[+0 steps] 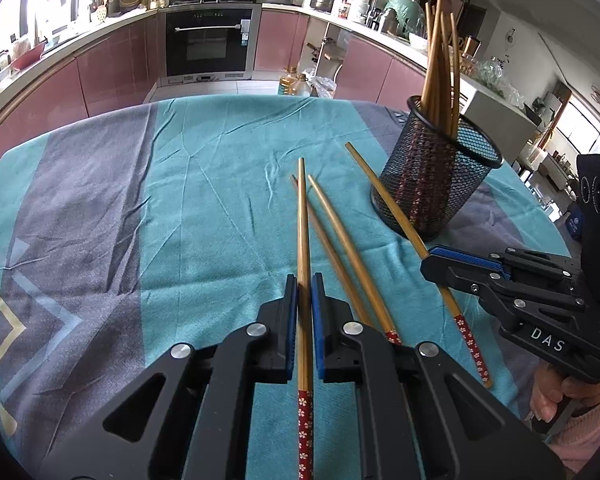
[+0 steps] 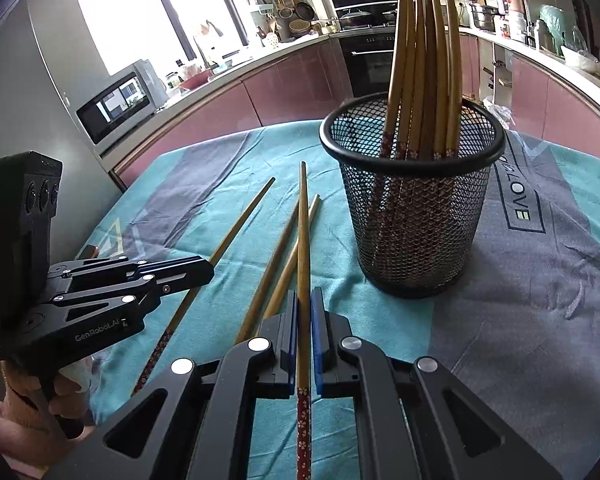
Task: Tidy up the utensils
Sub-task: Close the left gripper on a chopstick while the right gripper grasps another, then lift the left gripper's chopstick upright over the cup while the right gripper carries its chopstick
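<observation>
Each gripper [image 1: 304,280] [image 2: 304,294] clamps one chopstick [image 1: 303,220] [image 2: 303,232], tip pointing forward; the cup [image 2: 412,216] stands nearer the right one.

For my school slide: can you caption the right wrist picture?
Right gripper pinches one chopstick beside the mesh holder.

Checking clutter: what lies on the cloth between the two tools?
Two loose chopsticks, crossing, lie between left tool and right tool; left wrist view shows it.

Oven [image 1: 207,42], microwave [image 2: 114,106] (teal tablecloth [image 1: 204,208])
</observation>
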Motion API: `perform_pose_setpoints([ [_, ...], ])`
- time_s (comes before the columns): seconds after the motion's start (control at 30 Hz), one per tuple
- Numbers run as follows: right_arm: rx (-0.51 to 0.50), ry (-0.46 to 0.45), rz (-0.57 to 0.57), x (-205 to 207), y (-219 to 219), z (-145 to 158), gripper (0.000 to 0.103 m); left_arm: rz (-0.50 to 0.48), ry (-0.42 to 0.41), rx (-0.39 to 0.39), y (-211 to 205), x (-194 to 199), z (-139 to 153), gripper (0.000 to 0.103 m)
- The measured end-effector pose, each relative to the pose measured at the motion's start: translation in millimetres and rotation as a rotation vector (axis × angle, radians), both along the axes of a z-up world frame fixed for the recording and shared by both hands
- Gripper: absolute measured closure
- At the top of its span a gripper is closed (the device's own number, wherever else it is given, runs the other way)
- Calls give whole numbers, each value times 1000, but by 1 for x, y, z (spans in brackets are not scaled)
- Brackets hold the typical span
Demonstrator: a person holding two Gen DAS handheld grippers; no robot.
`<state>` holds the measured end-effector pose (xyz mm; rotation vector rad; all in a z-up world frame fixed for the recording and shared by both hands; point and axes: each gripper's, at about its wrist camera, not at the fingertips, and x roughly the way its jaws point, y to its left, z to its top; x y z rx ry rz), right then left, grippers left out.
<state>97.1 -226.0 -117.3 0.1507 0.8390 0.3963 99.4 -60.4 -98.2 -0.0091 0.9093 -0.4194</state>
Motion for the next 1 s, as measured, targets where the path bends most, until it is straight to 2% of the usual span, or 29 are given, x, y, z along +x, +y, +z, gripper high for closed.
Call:
perform_pose_setpoints([
  [0.63, 27, -65, 23, -12, -5, 24, 97, -42, -54, -48, 0, -15, 27, 95],
  [1.0, 51, -107, 6, -17, -13, 39, 97, -93, -66, -120, 3, -18, 44, 95],
])
